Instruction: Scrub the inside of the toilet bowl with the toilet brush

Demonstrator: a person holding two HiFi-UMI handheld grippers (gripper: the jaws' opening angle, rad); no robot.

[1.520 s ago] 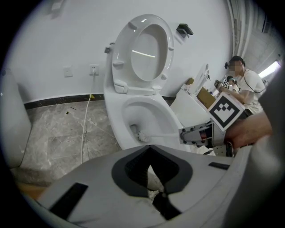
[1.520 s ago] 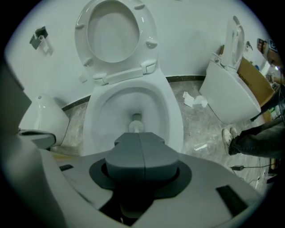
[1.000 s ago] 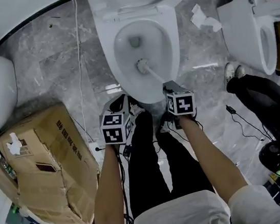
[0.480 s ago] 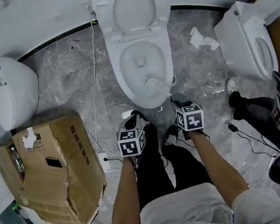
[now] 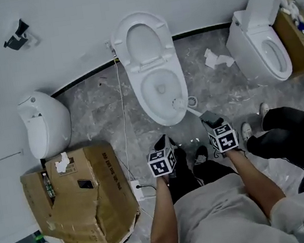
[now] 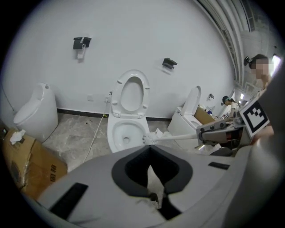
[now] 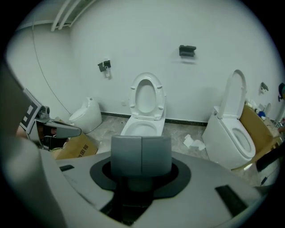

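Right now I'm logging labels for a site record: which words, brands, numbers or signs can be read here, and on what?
No text is legible.
Cardboard box: dark printed characters on its side, too blurred to read.
Left marker cube and right marker cube: black-and-white square patterns only, no letters or numbers.
Toilet: no print visible.

The person wears a pale short-sleeved top (image 5: 210, 216) and black trousers (image 5: 183, 179); the grey left gripper (image 5: 162, 143) and right gripper (image 5: 210, 118) each bear a black-and-white marker cube (image 5: 162, 163).
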